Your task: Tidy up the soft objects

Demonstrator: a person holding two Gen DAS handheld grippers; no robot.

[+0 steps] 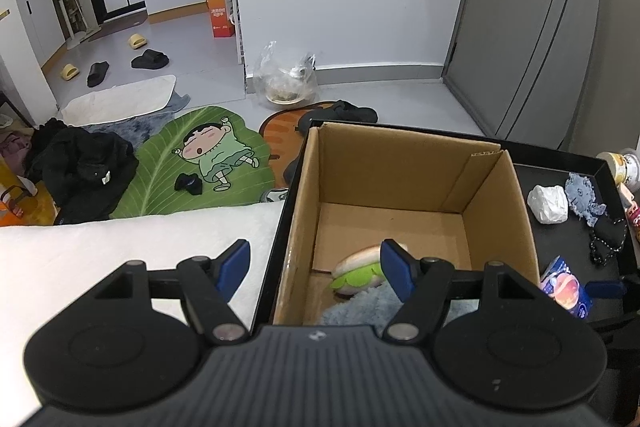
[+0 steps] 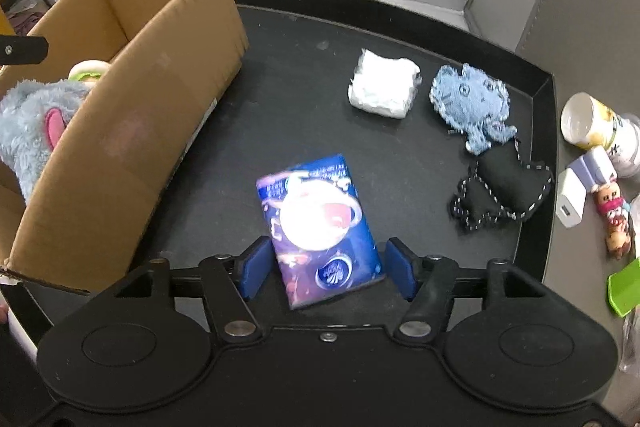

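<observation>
progress of the sorting, seen from both wrists. i hold the left gripper (image 1: 316, 271) above the near edge of the open brown cardboard box (image 1: 404, 163), its blue pads spread wide with nothing between them. the box stands at the left end of the shallow black tray (image 2: 400, 27) and already holds two soft items: a round plush burger with a cream bun and green frill (image 1: 354, 273), lying on the box floor, and a fluffy pale blue plush toy with a pink ear (image 2: 38, 123), which rises against the near wall. my right gripper (image 2: 326, 269) is low over the tray, jaws released, one pad on each side of the near end of the glossy blue tissue pack printed with a planet (image 2: 320, 223); the pads look just clear of its sides, so i judge it not yet grasped. four soft items remain on the tray outside the box: this pack, a crumpled white tissue bundle (image 2: 382, 87), a pale blue fuzzy octopus-shaped plush (image 2: 472, 103) and, touching it, a black stuffed fabric shape with white stitching (image 2: 502, 193). i put the task at roughly a third done, with the pack next in line. the cup, charger and small figurine beyond the tray's right rim appear to be no part of the task.
</observation>
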